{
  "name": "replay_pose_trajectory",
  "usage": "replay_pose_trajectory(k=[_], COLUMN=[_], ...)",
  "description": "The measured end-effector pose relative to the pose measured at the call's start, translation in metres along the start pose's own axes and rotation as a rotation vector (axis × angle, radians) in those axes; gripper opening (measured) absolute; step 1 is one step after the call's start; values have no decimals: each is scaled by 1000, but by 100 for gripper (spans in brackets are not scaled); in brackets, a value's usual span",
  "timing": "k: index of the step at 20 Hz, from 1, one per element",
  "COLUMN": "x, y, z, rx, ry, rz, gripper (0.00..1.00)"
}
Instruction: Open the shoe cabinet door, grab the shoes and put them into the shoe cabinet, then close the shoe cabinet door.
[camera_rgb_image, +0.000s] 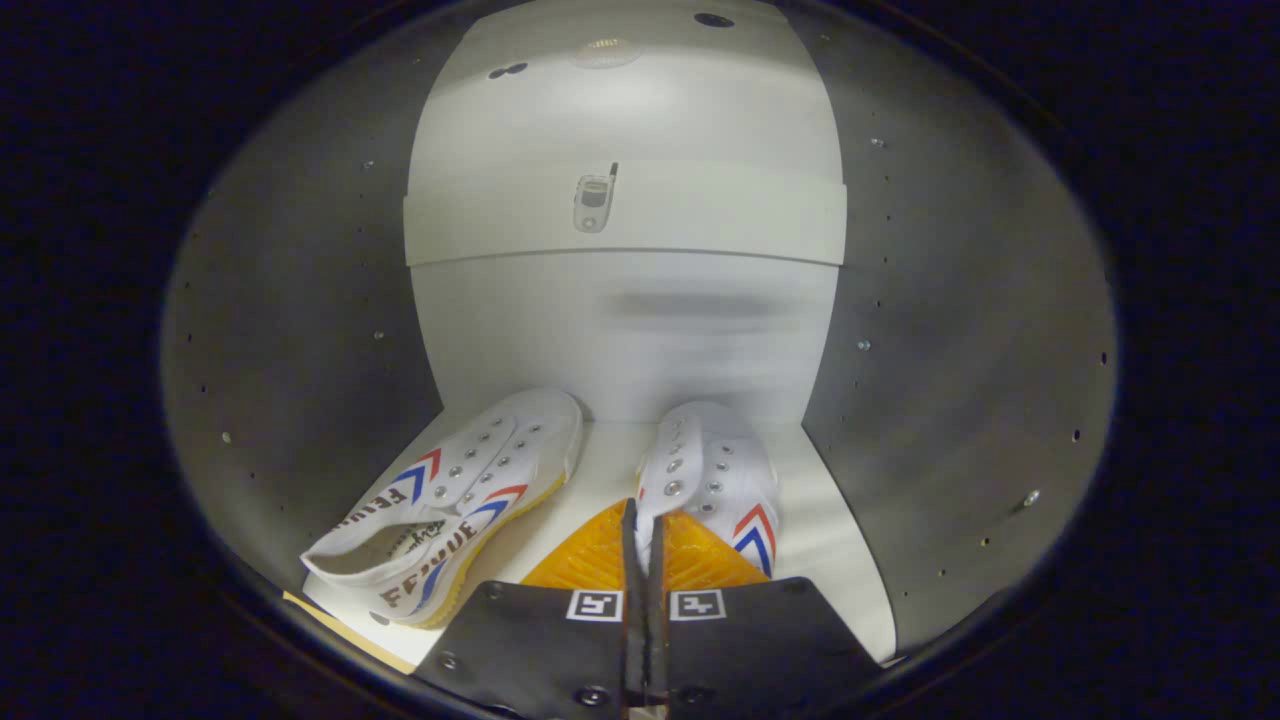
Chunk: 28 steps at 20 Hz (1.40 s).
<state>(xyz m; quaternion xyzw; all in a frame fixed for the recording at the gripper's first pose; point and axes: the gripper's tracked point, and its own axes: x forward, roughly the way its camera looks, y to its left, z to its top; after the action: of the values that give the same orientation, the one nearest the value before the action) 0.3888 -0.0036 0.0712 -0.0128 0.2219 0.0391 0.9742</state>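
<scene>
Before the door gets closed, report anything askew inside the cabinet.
The left shoe lies tipped on its side and angled toward the left wall. The right shoe sits upright, with the fingers pinching its collar edge. Nothing else stands out.

My jaws (645, 545) are pinched close together on the heel edge of the right shoe (712, 478), whose toe points away from me toward the cabinet's pale back wall (625, 330). The left shoe (455, 500) lies just beside it, apart from my jaws, tipped onto its side so its open mouth and striped flank face up. Both white shoes rest on the cabinet's light floor (600, 470), between two grey side walls (300, 330) dotted with small holes. A shelf (625, 225) crosses the back wall above them.
</scene>
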Motion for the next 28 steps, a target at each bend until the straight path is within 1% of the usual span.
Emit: replay_pose_trajectory(k=[3, 5, 9, 16, 19, 23, 25, 28], x=[4, 6, 9, 3, -5, -32, -55, -99], y=[-4, -5, 4, 6, 0, -5, -3, 7], z=[-1, -4, -7, 0, 1, 3, 8, 14], rx=[6, 18, 8, 50, 53, 48, 55, 66], ry=[5, 20, 20, -2, -10, -32, -64, -114], rz=[-19, -18, 5, -4, -24, -49, -48, -44], gripper=[3, 7, 32, 75, 89, 91, 94, 94])
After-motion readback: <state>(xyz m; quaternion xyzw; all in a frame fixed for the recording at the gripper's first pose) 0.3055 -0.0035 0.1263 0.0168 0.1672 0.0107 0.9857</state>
